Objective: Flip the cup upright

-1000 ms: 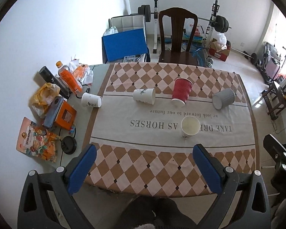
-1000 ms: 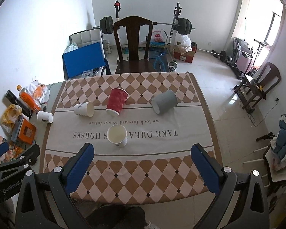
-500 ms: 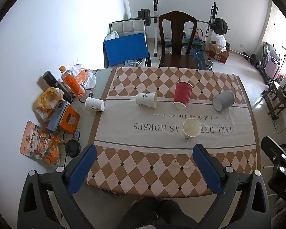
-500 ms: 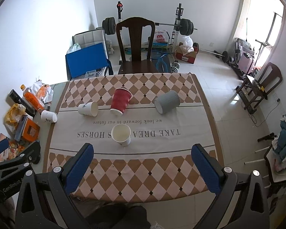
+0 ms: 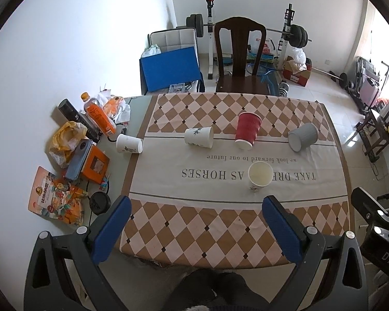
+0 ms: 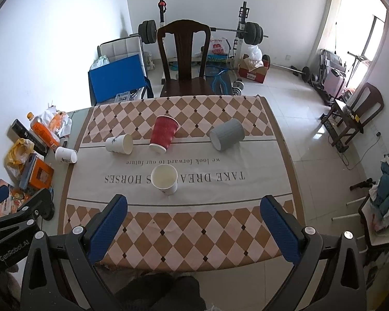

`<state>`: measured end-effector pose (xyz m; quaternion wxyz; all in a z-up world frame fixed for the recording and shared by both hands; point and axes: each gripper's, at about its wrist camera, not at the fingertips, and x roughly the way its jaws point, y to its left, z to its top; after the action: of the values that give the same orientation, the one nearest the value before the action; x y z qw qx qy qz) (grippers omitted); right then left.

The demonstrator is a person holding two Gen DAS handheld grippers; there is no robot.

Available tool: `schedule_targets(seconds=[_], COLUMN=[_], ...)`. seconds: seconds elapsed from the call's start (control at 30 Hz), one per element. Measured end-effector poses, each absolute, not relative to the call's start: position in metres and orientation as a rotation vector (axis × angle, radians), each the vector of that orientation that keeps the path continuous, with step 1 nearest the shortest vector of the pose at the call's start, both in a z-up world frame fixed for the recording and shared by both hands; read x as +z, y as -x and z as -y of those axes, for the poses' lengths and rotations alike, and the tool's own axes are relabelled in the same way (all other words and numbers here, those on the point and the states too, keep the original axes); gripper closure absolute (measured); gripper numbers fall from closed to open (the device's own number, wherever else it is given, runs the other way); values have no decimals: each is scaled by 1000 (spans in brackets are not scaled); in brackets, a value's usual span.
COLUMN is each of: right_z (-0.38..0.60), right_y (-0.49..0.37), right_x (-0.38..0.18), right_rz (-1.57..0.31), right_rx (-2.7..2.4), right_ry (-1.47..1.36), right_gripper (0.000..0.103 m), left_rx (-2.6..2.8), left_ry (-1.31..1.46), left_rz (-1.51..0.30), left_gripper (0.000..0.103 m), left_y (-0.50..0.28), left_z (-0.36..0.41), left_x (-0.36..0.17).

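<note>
Several cups sit on the checkered tablecloth (image 5: 194, 223). A white cup (image 5: 258, 175) (image 6: 165, 178) stands upright, mouth up, nearest me. A red ribbed cup (image 5: 247, 130) (image 6: 163, 134) stands upside down. A grey cup (image 5: 302, 136) (image 6: 226, 134) lies on its side at the right. A white leaf-print cup (image 5: 199, 136) (image 6: 119, 143) lies on its side. Another white cup (image 5: 129, 143) (image 6: 66, 154) lies on its side off the cloth at the left. My left gripper (image 5: 197, 223) and right gripper (image 6: 194, 223) are open, empty, high above the table's near edge.
Clutter lies along the table's left side: an orange bottle (image 5: 99, 116), a yellow bag (image 5: 64, 140), an orange box (image 5: 94, 164) and a snack packet (image 5: 55, 195). A dark wooden chair (image 5: 240, 59) stands behind the table. Gym gear fills the back of the room.
Both grippers have drawn back and risen a little; the table looks slightly smaller and farther. No cup has moved. Both grippers stay open.
</note>
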<state>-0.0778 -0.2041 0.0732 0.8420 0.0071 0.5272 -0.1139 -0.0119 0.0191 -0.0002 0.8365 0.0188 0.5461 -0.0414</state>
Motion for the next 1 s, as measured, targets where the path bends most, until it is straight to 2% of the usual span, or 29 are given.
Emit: schedule_targets(seconds=[1.0], right_z=[209], right_y=[88], right_x=[70], right_rz=[-1112], right_rx=[-238], right_ry=[-15], right_gripper=[0], left_rx=[-91], left_ry=[-41], left_rz=[-1152], left_gripper=[0], left_y=[15], left_z=[-20], left_x=[-1])
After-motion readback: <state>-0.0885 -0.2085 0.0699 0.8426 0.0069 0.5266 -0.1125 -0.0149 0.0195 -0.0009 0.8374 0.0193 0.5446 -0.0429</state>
